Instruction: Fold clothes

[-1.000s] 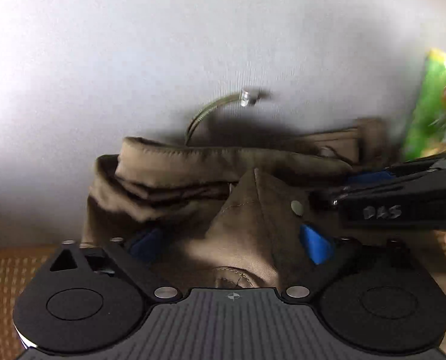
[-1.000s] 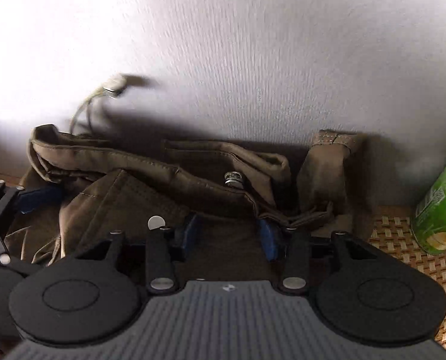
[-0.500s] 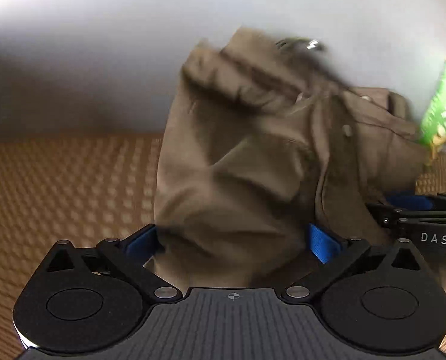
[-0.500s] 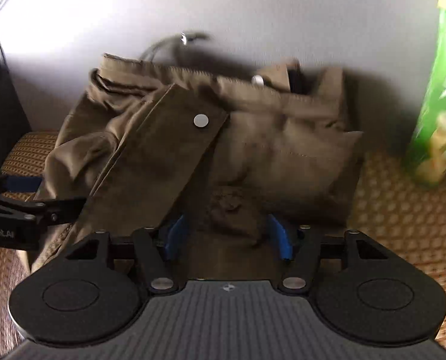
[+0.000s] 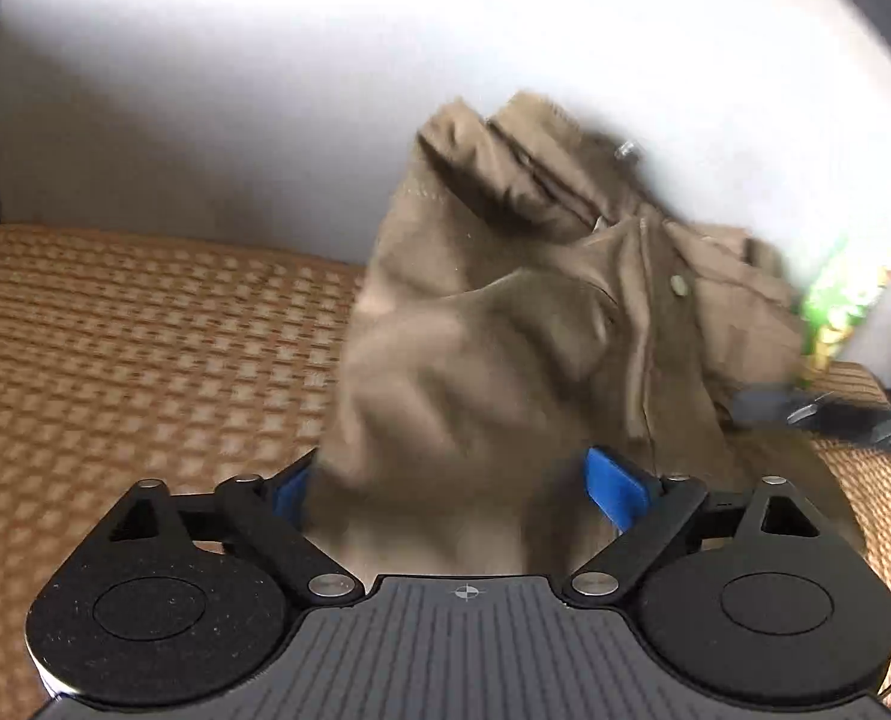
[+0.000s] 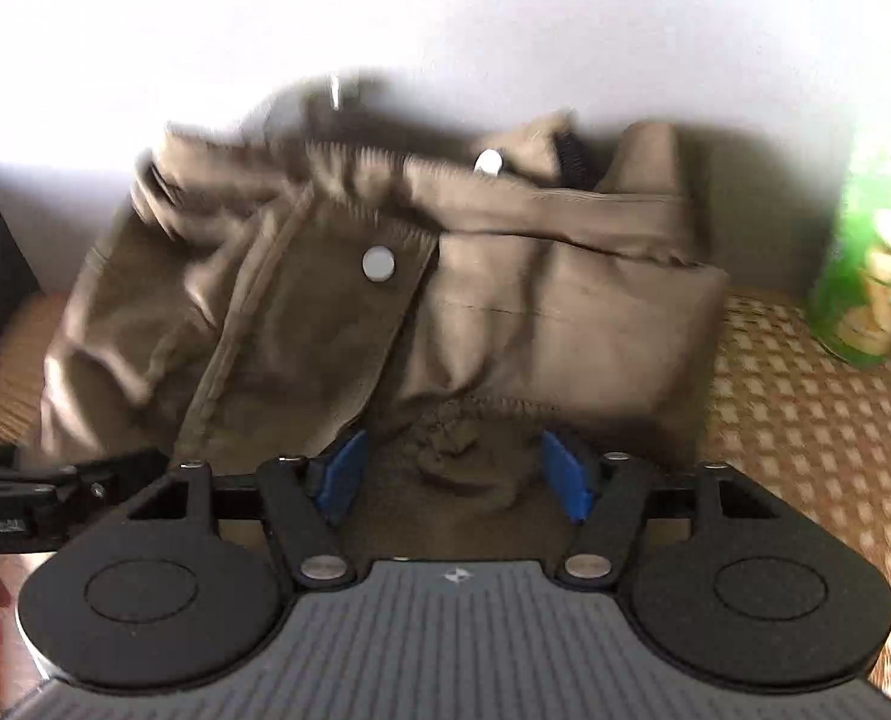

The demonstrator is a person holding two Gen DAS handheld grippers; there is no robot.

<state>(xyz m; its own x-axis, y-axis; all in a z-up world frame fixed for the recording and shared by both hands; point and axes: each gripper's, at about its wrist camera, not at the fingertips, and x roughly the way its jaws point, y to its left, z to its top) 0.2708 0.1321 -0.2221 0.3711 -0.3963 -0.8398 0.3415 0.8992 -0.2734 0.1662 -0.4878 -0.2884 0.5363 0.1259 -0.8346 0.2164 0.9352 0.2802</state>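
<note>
Compared with a second ago, both cameras have pulled back from the brown garment [image 6: 505,312]: then it filled the lower frame against the wall, and now the woven mat [image 5: 115,348] shows wide at the left of the left wrist view.

Nearest in the left wrist view, the left gripper [image 5: 463,480] is spread wide, and its jaws have just closed a little. Brown cloth lies between its blue pads [image 5: 613,486], but the blur does not let me tell if the pads press on it. At the lower left of the right wrist view the left gripper appears again as a dark bar beside the cloth.

In the right wrist view the right gripper [image 6: 454,480] has just been opening – a small bunch of cloth sits in the gap, clear of both blue pads, so it is released.

Beyond the grippers the garment lies crumpled on the mat, its far edge up against the white wall [image 6: 445,30]. A flap with a silver snap button [image 6: 378,264] lies at centre left of the right wrist view. Farther, at the right edge, a green can [image 6: 871,282] stands on the mat – beside the garment, not touching it.
</note>
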